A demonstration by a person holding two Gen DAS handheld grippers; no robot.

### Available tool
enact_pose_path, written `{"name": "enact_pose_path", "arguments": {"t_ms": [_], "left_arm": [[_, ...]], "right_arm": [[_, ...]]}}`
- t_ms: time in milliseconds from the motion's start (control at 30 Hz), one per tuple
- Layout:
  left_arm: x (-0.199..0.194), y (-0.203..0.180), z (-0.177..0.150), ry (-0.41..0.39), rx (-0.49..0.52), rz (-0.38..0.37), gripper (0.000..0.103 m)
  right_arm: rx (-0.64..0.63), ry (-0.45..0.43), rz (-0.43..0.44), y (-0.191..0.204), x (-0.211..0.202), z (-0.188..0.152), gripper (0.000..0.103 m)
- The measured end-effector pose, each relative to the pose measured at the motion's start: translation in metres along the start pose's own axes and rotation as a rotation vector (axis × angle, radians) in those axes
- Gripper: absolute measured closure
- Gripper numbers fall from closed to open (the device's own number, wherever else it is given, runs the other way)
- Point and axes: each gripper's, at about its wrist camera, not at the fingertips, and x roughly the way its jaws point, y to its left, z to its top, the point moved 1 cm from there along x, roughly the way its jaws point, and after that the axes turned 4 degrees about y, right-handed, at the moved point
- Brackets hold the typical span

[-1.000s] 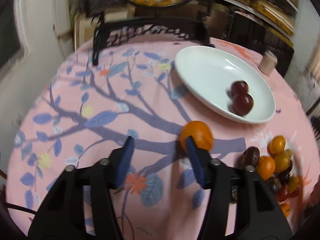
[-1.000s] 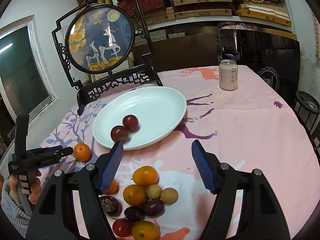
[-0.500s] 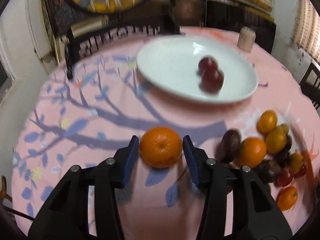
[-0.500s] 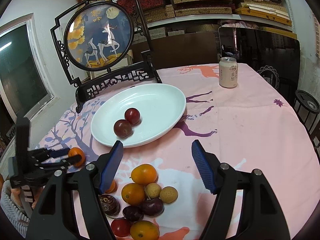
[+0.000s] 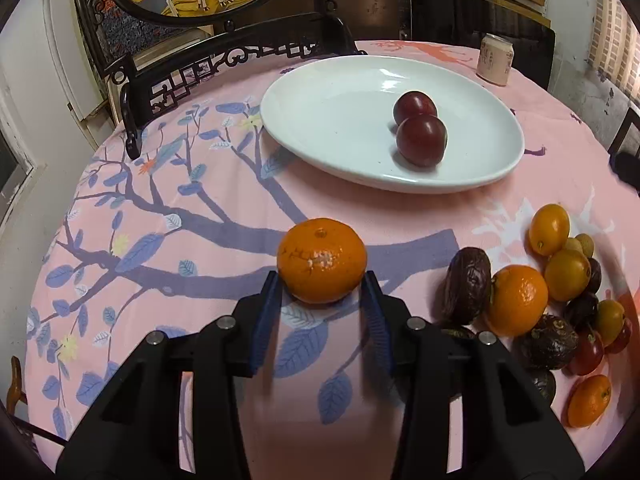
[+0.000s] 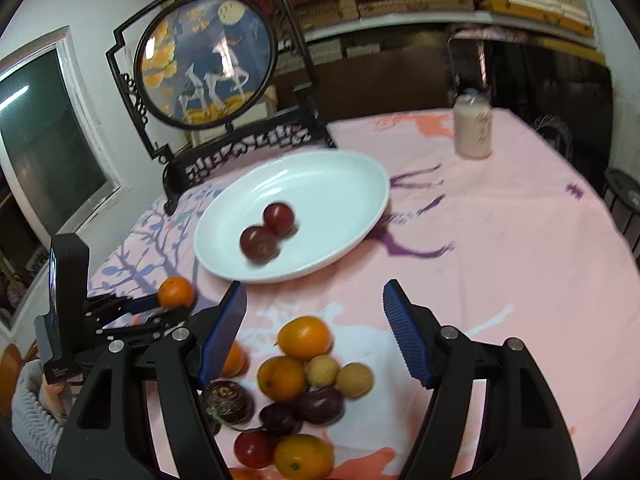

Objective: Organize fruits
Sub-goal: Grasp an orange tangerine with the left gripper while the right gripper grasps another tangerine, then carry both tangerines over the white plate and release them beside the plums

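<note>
L tongs (image 5: 322,294) pinch small round orange mandarin (image 5: 322,266) at its widest girth, just above pink surface (image 5: 200,208); R tongs (image 6: 314,320) wide, empty; fruit prob. light, soft-skinned, rolls easily, so grip gently w/ pads across middle.

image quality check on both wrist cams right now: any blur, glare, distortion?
Left wrist: sharp; orange between the left gripper fingers is crisp, small glare on the white plate, strong fisheye bending with dark corners. Right wrist: motion blur smears the plums and can; right gripper stays sharp; window reflects light.
</note>
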Motion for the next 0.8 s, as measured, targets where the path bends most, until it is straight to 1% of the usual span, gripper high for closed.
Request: {"name": "enact_pose_path", "arguments": {"t_ms": [200,267,333,367,433,467,500,533,567,700,767,800], "left_arm": [[-0.006,0.004,0.001,-0.015,-0.016,-0.019,0.062],[-0.007,0.004,0.001,-0.019,-0.017,-0.024,0.062],[-0.008,0.004,0.001,-0.02,-0.017,-0.026,0.063],[-0.008,0.004,0.001,-0.02,-0.017,-0.026,0.063],[-0.008,0.004,0.001,-0.02,-0.016,-0.024,0.063],[-0.008,0.004,0.001,-0.021,-0.017,-0.025,0.063],[-0.008,0.004,0.001,-0.021,-0.017,-0.025,0.063],[-0.008,0.005,0.001,-0.021,-0.017,-0.025,0.063],[-0.008,0.005,0.001,-0.021,-0.017,-0.024,0.063],[-0.01,0.005,0.002,-0.027,-0.02,-0.027,0.064],[-0.014,0.005,0.005,-0.038,-0.026,-0.032,0.065],[-0.017,0.005,0.009,-0.047,-0.032,-0.034,0.072]], "right_arm": [[0.039,0.122,0.069,0.001,0.029,-0.004,0.032],[0.041,0.15,0.07,0.003,0.037,-0.005,0.032],[0.023,0.173,0.041,0.007,0.045,-0.007,0.032],[0.003,0.183,0.018,0.009,0.048,-0.009,0.034],[-0.026,0.218,-0.019,0.012,0.057,-0.012,0.04],[-0.037,0.241,-0.034,0.012,0.062,-0.015,0.046],[-0.044,0.257,-0.042,0.012,0.066,-0.017,0.048],[-0.055,0.249,-0.034,0.012,0.065,-0.017,0.049],[-0.062,0.25,-0.028,0.013,0.064,-0.018,0.057],[-0.066,0.246,-0.01,0.015,0.062,-0.019,0.059],[-0.057,0.222,0.008,0.015,0.056,-0.017,0.059],[-0.056,0.187,0.002,0.015,0.048,-0.012,0.059]]}}
